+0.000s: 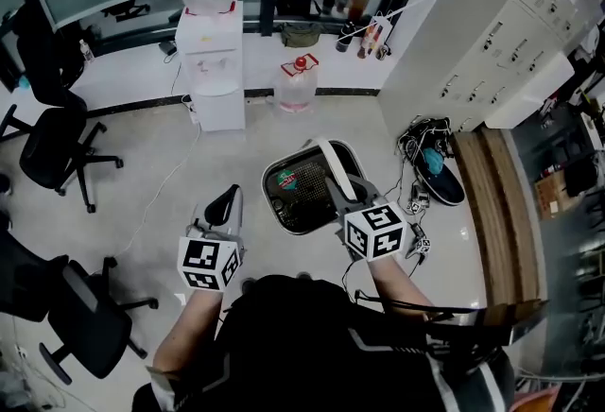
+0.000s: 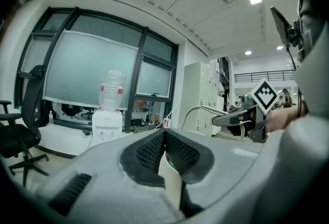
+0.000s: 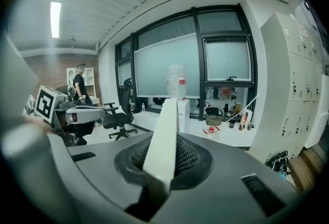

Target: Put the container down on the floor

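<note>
Not done yet. You had the container [image 1: 282,219] hanging by its white handle [image 3: 165,125], with the right tongs [image 3: 163,159] nearly closed and clamped on that handle. The container looked raised above the floor [image 1: 161,150], just in front of you (no contact with the floor showed). The left tongs [image 2: 164,138] were drawn together on a thin pale strip [image 2: 172,187] that I couldn't identify; the head view put them beside the container, apart from it. Left to do, as I judged it: lower the container, set it flat on the floor, then let go of the handle.
</note>
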Demonstrator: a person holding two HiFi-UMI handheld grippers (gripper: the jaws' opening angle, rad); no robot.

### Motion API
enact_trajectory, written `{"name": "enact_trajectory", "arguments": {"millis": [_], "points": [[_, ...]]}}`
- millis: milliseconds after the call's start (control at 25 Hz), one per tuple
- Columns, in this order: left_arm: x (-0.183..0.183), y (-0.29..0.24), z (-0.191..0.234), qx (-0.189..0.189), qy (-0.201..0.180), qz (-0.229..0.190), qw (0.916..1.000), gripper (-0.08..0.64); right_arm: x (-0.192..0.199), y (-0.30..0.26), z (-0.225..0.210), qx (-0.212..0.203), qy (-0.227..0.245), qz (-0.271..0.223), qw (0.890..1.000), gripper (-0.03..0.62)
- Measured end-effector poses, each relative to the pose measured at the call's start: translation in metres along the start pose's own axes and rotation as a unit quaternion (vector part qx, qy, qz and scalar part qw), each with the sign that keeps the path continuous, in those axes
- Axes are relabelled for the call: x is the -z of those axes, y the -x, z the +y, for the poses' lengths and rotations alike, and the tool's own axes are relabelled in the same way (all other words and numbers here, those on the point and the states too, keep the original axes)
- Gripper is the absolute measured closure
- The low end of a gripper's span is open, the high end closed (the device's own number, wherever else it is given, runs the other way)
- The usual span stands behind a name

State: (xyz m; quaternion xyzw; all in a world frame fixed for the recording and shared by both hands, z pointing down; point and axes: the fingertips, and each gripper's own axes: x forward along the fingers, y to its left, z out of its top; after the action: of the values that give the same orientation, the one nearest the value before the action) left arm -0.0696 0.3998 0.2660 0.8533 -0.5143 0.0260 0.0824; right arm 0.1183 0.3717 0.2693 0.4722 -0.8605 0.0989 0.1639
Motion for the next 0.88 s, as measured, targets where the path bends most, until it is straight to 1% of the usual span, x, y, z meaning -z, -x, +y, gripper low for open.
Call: {"name": "enact_trajectory", "arguments": {"millis": [240,360,480,560,680,880], "points": [[0.005,0.012,0.028,0.021,0.009,-0.005,0.9997,0.554,-0.007,-0.008,0.018,0.016,0.002,0.000,1.000,0.557],[0.004,0.021,0.042,0.013,0.012,-0.013,0.9998,0.554,-0.008,-0.014,0.023,0.023,-0.004,0.003,1.000,0.557],[0.002,0.025,0.053,0.005,0.023,-0.022,0.9995,0.554,-0.012,-0.020,0.025,0.026,-0.007,0.006,1.000,0.557],[0.004,0.022,0.057,0.008,0.028,-0.019,0.9994,0.554,-0.014,-0.027,0.026,0.024,-0.005,0.007,1.000,0.557],[0.007,0.013,0.062,0.009,0.022,-0.011,0.9996,0.552,-0.018,-0.042,0.026,0.015,0.000,0.005,1.000,0.557],[0.005,-0.012,0.077,-0.003,0.019,-0.003,0.9998,0.552,-0.024,-0.071,0.014,-0.005,0.004,-0.002,1.000,0.557]]}}
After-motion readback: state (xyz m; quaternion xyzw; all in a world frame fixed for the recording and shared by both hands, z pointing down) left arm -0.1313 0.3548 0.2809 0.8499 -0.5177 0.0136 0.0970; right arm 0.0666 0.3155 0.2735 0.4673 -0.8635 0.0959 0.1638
